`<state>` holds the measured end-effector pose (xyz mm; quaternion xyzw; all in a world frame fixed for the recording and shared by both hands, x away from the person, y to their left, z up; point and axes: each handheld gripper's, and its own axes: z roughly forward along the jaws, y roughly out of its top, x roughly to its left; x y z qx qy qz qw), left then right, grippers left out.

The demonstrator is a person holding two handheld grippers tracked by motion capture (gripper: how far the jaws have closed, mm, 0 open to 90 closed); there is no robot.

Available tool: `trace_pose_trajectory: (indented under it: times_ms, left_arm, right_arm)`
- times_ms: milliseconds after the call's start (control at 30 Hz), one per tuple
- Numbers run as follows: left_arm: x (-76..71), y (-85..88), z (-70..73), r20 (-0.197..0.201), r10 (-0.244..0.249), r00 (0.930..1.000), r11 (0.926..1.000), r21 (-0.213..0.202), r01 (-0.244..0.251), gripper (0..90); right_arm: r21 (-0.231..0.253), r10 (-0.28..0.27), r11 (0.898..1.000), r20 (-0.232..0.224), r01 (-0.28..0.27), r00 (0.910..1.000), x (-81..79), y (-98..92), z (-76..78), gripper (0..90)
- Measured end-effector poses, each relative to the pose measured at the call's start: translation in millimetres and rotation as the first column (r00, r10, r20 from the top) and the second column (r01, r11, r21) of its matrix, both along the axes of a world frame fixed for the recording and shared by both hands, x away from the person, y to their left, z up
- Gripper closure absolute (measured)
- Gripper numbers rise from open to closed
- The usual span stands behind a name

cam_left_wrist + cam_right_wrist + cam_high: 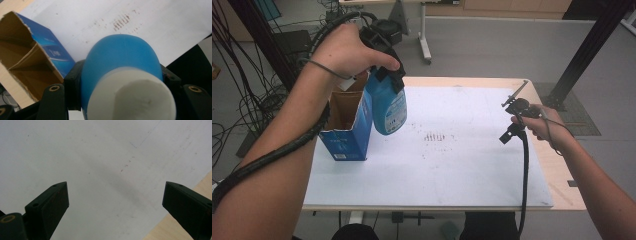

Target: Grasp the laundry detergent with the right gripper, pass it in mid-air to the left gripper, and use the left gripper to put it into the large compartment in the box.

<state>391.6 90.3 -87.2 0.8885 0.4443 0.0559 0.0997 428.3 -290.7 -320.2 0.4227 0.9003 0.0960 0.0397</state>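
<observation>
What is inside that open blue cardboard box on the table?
The open blue cardboard box shows bare brown walls and a cardboard divider splitting it into compartments, with nothing seen in them. The bottom lies in shadow, and the blue plastic bottle stands outside it.

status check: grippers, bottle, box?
Left gripper shut on blue bottle, lifted beside open box. Right gripper open over white sheet. Nothing in the way.

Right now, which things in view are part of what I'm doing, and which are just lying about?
Likely in the job:
- blue bottle, held off the table in the left gripper
- open blue carton beside it
- right gripper, open over the white sheet

Just lying about:
- cables on the floor
- black frame post
</observation>
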Motion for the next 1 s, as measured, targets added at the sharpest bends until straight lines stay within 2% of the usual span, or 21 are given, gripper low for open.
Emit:
trace_pose_trajectory:
  times_ms: [100, 267, 367, 400, 533, 667, 733, 800, 867, 933, 967, 1000]
  left_arm:
    - [4.7, 8.1, 3.3, 0.007, 0.052, 0.9986, 0.9986, -0.006, -0.052, 37.6]
    - [15.3, 28.0, 7.9, 0.013, 0.141, 0.9899, 0.9899, -0.017, -0.141, 37.6]
    - [22.9, 44.3, 13.5, 0.018, 0.196, 0.9803, 0.9800, -0.035, -0.196, 37.6]
    - [24.5, 47.7, 14.6, 0.023, 0.204, 0.9786, 0.9785, -0.034, -0.203, 37.6]
    - [30.8, 61.5, 18.9, 0.039, 0.263, 0.9639, 0.9647, -0.013, -0.263, 37.6]
    - [36.8, 76.0, 22.8, 0.042, 0.323, 0.9454, 0.9463, -0.019, -0.323, 37.6]
    - [39.5, 84.0, 25.4, 0.042, 0.360, 0.9319, 0.9328, -0.027, -0.359, 37.6]
    - [41.7, 92.2, 27.1, 0.037, 0.381, 0.9238, 0.9244, -0.028, -0.380, 37.6]
    - [44.4, 103.4, 29.0, 0.039, 0.422, 0.9057, 0.9061, -0.049, -0.420, 37.6]
    - [46.1, 110.8, 30.3, 0.036, 0.449, 0.8926, 0.8926, -0.060, -0.447, 37.6]
    - [47.4, 117.1, 31.1, 0.035, 0.474, 0.8798, 0.8791, -0.074, -0.471, 37.6]
    - [48.2, 121.3, 31.4, 0.034, 0.485, 0.8740, 0.8730, -0.081, -0.481, 37.6]
  right_arm:
    - [0.003, 0.007, 1.000, 0.000, -0.007, 1.0000, -0.1, 1.0, -0.2, 6.7]
    - [0.008, 0.012, 1.000, 0.003, -0.012, 0.9999, -0.3, 2.9, -0.4, 6.7]
    - [0.009, 0.012, 1.000, 0.000, -0.012, 0.9999, 0.6, 3.8, -1.5, 6.7]
    - [0.005, 0.011, 1.000, 0.004, -0.011, 0.9999, 0.8, 4.3, -1.7, 6.8]
    - [0.006, 0.015, 1.000, 0.004, -0.015, 0.9999, 1.6, 6.5, -2.9, 6.9]
    - [0.007, 0.017, 1.000, 0.005, -0.017, 0.9998, 2.7, 9.0, -3.8, 7.0]
    - [0.007, 0.014, 1.000, 0.002, -0.014, 0.9999, 2.8, 10.0, -4.3, 7.0]
    - [0.005, 0.015, 1.000, 0.002, -0.015, 0.9999, 3.3, 9.7, -4.7, 7.1]
    - [0.007, 0.010, 1.000, 0.002, -0.010, 0.9999, 3.7, 9.3, -4.9, 7.1]
    - [0.002, 0.006, 1.000, 0.009, -0.006, 0.9999, 4.4, 9.0, -5.2, 7.2]
    - [0.005, 0.006, 1.000, 0.010, -0.006, 0.9999, 4.6, 8.9, -5.3, 7.3]
    - [0.008, 0.007, 1.000, 0.006, -0.007, 1.0000, 4.8, 8.9, -5.6, 7.3]
